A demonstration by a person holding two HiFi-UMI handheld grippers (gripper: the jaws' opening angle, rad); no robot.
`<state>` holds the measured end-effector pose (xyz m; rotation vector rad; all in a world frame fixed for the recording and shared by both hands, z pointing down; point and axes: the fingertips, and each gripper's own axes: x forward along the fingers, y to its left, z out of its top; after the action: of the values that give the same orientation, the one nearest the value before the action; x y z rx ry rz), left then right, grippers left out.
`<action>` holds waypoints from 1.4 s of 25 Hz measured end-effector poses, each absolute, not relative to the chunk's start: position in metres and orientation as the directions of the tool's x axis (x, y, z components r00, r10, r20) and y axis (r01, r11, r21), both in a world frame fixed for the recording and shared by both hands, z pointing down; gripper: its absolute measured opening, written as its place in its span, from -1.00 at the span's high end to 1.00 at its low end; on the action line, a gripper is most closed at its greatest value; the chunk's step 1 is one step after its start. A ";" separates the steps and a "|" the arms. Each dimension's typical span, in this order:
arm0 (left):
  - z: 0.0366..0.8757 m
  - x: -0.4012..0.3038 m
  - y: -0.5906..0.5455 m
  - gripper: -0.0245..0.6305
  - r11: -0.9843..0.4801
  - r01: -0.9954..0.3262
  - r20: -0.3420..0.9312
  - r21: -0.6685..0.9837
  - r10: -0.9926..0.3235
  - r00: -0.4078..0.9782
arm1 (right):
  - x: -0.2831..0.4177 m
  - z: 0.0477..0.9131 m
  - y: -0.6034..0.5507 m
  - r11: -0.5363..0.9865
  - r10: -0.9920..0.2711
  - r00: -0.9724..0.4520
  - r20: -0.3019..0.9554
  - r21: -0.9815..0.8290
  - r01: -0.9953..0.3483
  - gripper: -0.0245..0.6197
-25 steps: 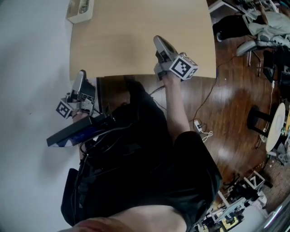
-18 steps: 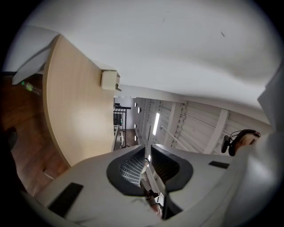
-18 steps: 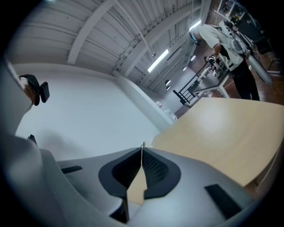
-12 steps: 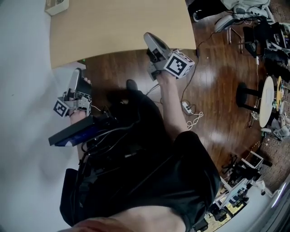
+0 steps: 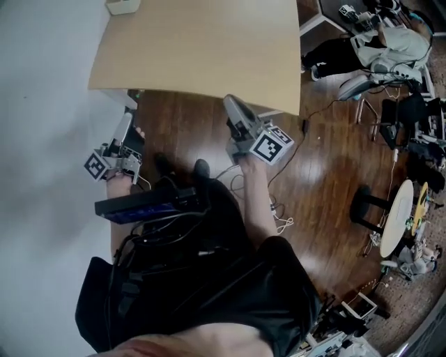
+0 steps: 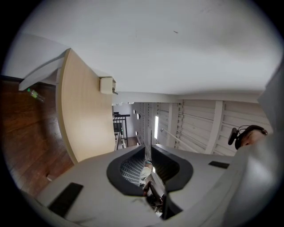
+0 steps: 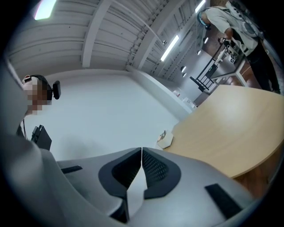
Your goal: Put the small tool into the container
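Observation:
The light wooden table (image 5: 202,49) fills the top of the head view. A small white container (image 5: 122,5) stands at its far left corner by the wall; it also shows as the container (image 6: 106,85) and the container (image 7: 165,140) in the two gripper views. I cannot make out a small tool on its own. My left gripper (image 5: 124,122) hangs off the table's near left corner, jaws shut and empty (image 6: 150,148). My right gripper (image 5: 231,104) is just at the table's near edge, also shut on nothing (image 7: 141,150).
Dark wooden floor (image 5: 327,160) lies below and right of the table, with cables (image 5: 282,223) on it. A white wall (image 5: 42,104) runs along the left. A dark flat device (image 5: 146,206) sits at the person's waist. Chairs and clutter stand at the far right.
The view has drawn back from the table, which now sits higher and further off. Both grippers have come off the tabletop and hang at its near edge, still shut.

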<state>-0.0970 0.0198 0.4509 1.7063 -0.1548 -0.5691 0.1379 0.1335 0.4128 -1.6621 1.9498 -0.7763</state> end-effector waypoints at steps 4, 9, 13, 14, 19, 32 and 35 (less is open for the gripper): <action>0.451 -0.093 0.069 0.83 -0.229 0.137 -0.228 0.964 -0.441 0.868 | 0.144 0.423 0.160 0.168 -0.974 -0.228 -0.012 -0.712 -0.682 0.97; 0.450 -0.112 0.107 0.83 -0.215 0.044 -0.151 0.976 -0.513 0.845 | 0.129 0.441 0.161 0.254 -0.939 -0.340 -0.046 -0.757 -0.602 0.97; 0.452 -0.125 0.121 0.83 -0.208 0.015 -0.125 0.978 -0.524 0.843 | 0.119 0.434 0.159 0.311 -0.925 -0.366 -0.099 -0.750 -0.584 0.97; 0.449 -0.125 0.123 0.83 -0.217 0.013 -0.127 0.976 -0.524 0.842 | 0.120 0.431 0.162 0.315 -0.927 -0.358 -0.112 -0.750 -0.582 0.97; 0.421 -0.109 0.125 0.83 -0.264 0.039 -0.166 0.964 -0.480 0.862 | 0.128 0.424 0.187 0.306 -0.941 -0.307 -0.145 -0.754 -0.582 0.97; 0.442 -0.249 0.199 0.83 -0.217 0.073 -0.172 0.973 -0.483 0.859 | -0.038 0.423 0.281 0.241 -0.948 -0.314 -0.055 -0.770 -0.591 0.97; 0.446 -0.240 0.202 0.83 -0.194 0.126 -0.203 0.973 -0.452 0.869 | -0.040 0.419 0.299 0.207 -0.961 -0.275 -0.040 -0.762 -0.614 0.97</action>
<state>-0.2397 0.2023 0.4460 1.6913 -0.2534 -0.5305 -0.0402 0.2985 0.4190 -1.4558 1.9688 -0.8754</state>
